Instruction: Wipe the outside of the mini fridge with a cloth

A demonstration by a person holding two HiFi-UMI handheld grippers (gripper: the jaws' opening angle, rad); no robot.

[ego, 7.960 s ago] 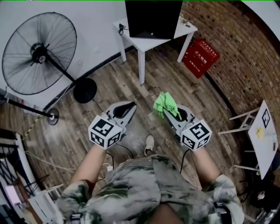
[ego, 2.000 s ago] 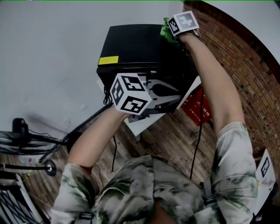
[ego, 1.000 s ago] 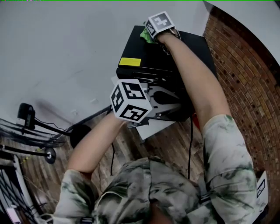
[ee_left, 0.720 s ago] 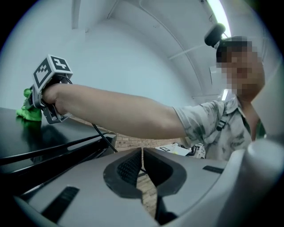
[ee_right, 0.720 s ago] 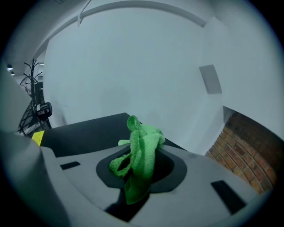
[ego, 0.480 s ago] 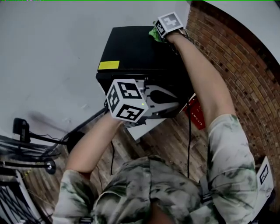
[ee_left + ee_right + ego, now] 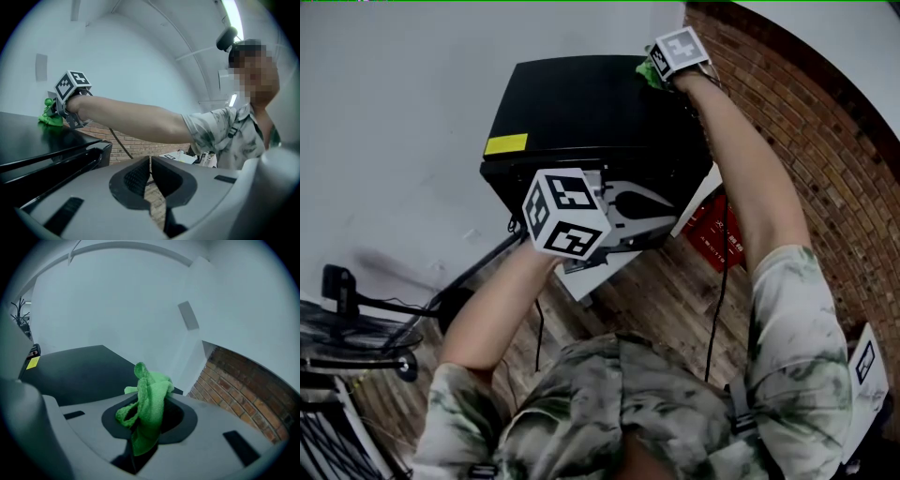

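Sliding toward the back right corner, the right gripper (image 7: pixel 149 423) is pinching the green cloth (image 7: pixel 152 399) and pressing it on the black mini fridge's (image 7: pixel 572 112) top. The left gripper (image 7: pixel 150 173) is hanging near the fridge's front, jaws close together, holding nothing.

Top of the mini fridge (image 7: pixel 581 103) is bare & flat: open room from the right gripper (image 7: pixel 150 394), clamped on the cloth (image 7: pixel 149 401) at the back-right corner, across to the yellow sticker (image 7: pixel 505 144). White wall (image 7: pixel 394 84) stands behind & to the left, brick wall (image 7: pixel 825 141) to the right. The right arm (image 7: pixel 741 178) spans the fridge's right edge; the left gripper (image 7: pixel 150 164), jaws together, sits just in front of the front face.
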